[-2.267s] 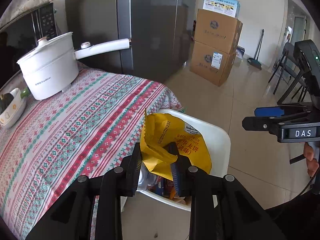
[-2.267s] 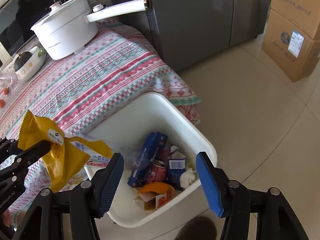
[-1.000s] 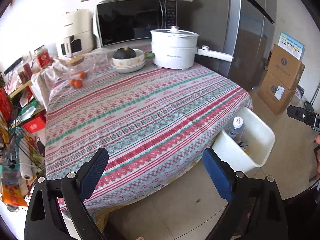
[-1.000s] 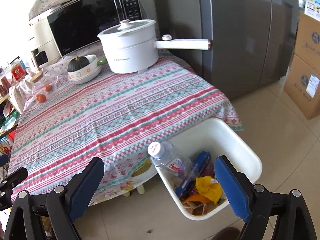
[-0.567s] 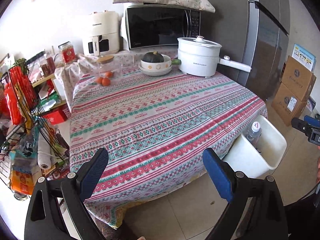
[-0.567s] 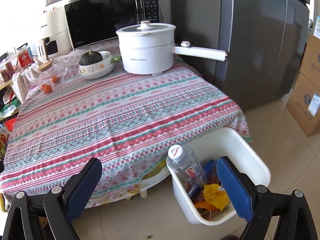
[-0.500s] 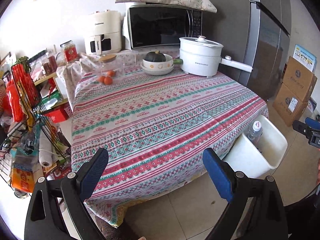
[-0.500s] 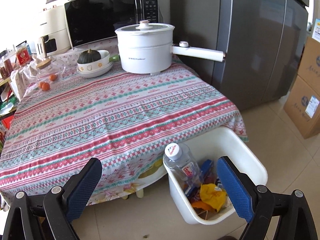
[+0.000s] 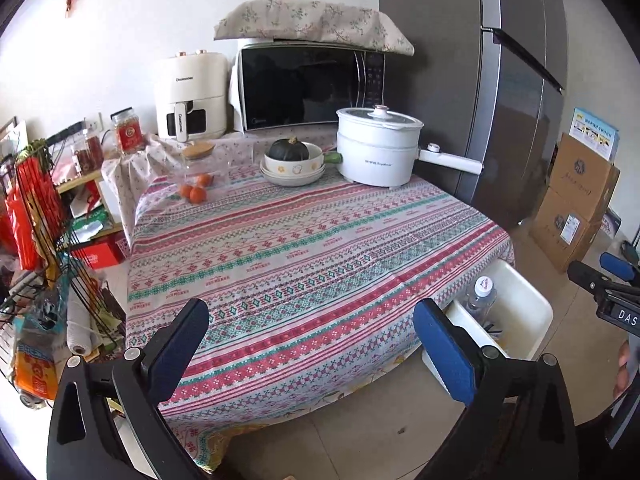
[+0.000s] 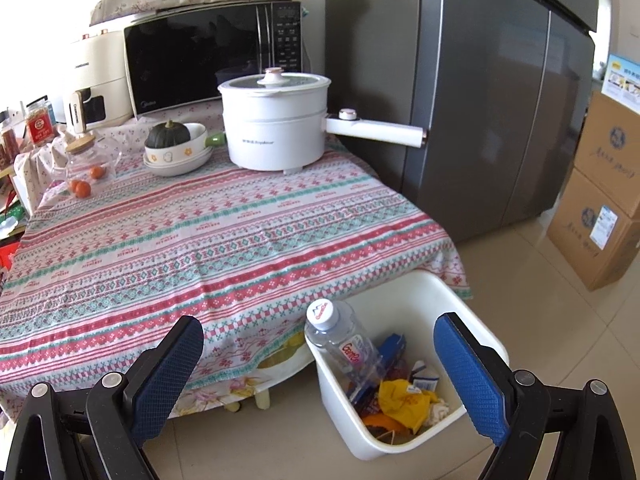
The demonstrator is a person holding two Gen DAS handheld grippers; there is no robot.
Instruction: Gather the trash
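While left gripper (image 9: 310,350) fingers opening, right gripper (image 10: 320,366) wide, both empty; bottle (image 10: 344,344) in bin (image 10: 404,292) beyond fingertips.

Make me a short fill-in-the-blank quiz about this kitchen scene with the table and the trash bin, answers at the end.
1. The white bin stands on the ____ beside the table.
2. The clear bottle in the bin has a ____ cap.
3. The dark green squash sits in a ____.
4. The white pot points its long handle toward the ____.

Answers: floor; white; bowl; fridge
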